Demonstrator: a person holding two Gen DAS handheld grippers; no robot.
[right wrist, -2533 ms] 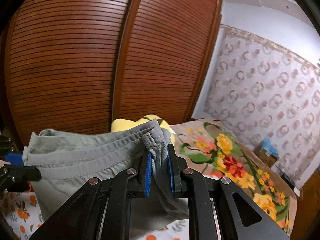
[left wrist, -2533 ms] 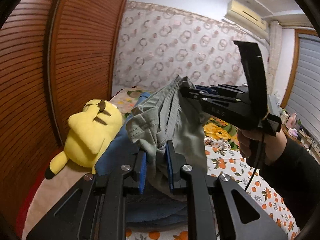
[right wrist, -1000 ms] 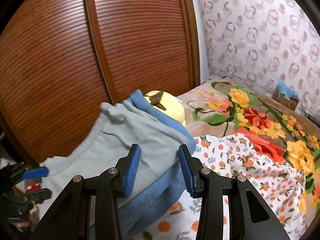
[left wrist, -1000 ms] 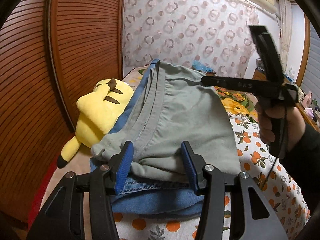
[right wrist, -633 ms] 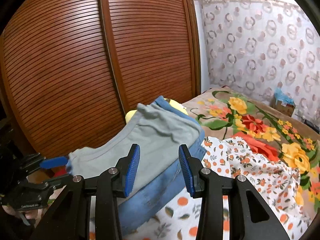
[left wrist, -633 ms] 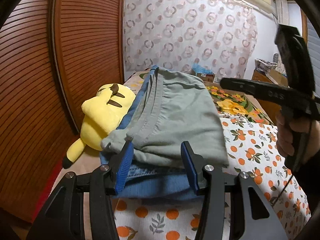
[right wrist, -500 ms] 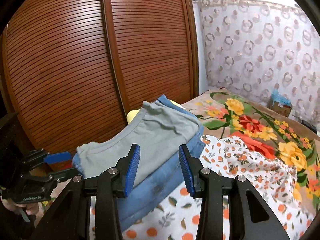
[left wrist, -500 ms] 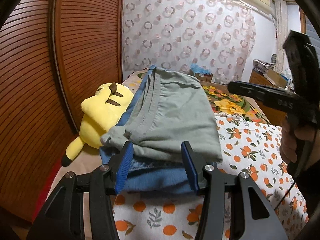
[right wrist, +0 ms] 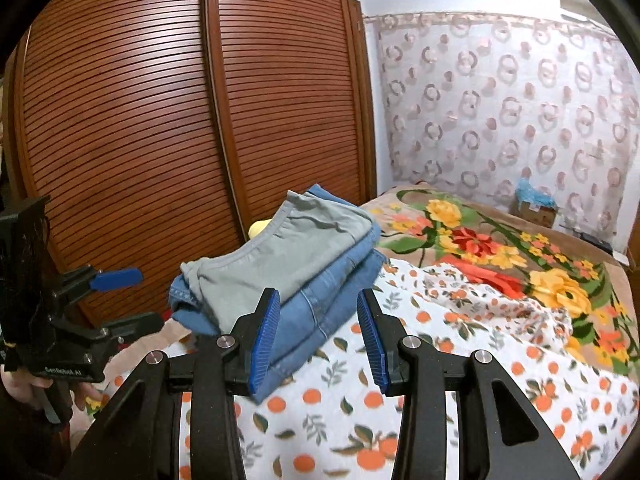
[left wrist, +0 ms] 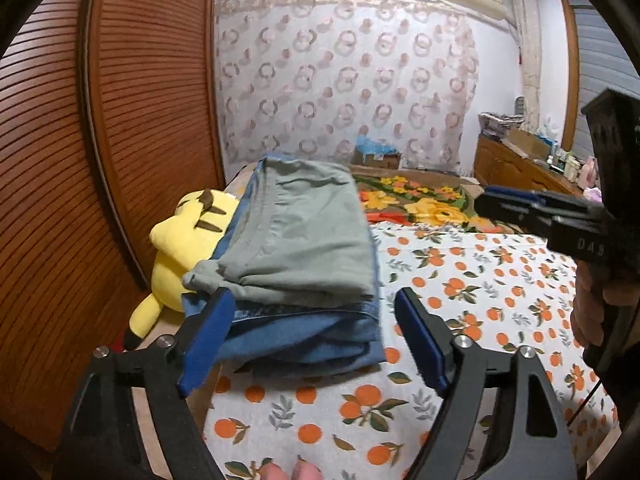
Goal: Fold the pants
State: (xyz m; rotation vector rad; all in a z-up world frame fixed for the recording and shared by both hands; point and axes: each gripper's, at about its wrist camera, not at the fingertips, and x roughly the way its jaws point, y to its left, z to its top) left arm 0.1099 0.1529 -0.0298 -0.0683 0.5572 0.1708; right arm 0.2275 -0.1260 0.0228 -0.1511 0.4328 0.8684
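Observation:
The folded grey-green pants [left wrist: 304, 240] lie on top of a stack of folded blue jeans [left wrist: 304, 340] at the bed's left edge. In the left wrist view my left gripper [left wrist: 314, 338] hangs just short of the stack. Its jaws are opening and the pads touch no cloth. My right gripper [left wrist: 496, 200] shows at the right of that view, held by a hand [left wrist: 600, 308]. From the right wrist, the grey-green pants [right wrist: 288, 256] and jeans [right wrist: 320, 308] sit beyond my right gripper [right wrist: 318, 336], which is open and empty. My left gripper [right wrist: 128, 300] appears at the far left.
A yellow plush toy [left wrist: 180, 248] lies against the stack, beside the brown slatted wardrobe doors [right wrist: 140, 120]. An orange-print sheet [left wrist: 460, 280] covers the near bed and a floral blanket [right wrist: 500, 252] the far part. A cardboard box [left wrist: 376, 156] and a dresser [left wrist: 520, 164] stand behind.
Both grippers let go of the grey-green pants, which now rest on the jeans. Both have drawn back from the stack, the right one farther, and the left jaws have spread wider.

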